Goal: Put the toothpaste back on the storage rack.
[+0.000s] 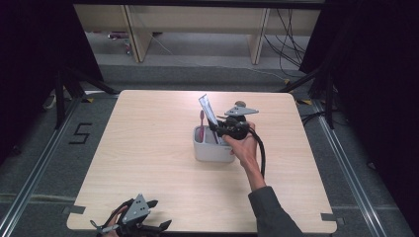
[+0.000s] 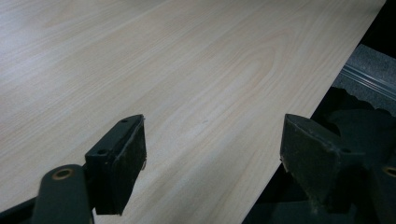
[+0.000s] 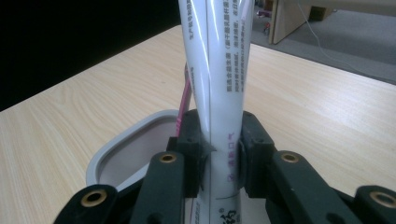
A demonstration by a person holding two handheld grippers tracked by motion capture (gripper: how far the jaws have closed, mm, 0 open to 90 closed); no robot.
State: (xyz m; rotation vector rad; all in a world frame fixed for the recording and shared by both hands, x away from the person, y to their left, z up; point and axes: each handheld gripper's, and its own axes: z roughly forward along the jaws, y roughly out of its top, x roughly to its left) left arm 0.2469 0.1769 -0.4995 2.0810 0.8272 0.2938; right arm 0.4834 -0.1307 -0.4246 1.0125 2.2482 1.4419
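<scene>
A white toothpaste tube (image 3: 217, 74) with printed text stands upright between the pads of my right gripper (image 3: 218, 149), which is shut on it. In the high view the tube (image 1: 207, 109) rises out of a light grey holder cup (image 1: 211, 151) at the table's middle, with the right gripper (image 1: 223, 129) over the cup's right side. A pink toothbrush (image 1: 201, 123) stands in the cup's left part; its handle (image 3: 184, 100) shows just left of the tube. My left gripper (image 1: 143, 217) rests at the table's front left edge, open, with nothing between its fingers (image 2: 122, 158).
The light wooden table (image 1: 148, 148) has bare surface all round the cup. The left gripper sits at the table edge (image 2: 280, 163), with dark floor beyond. Black curtains stand on both sides, and wooden furniture legs (image 1: 136, 34) and cables lie beyond the far edge.
</scene>
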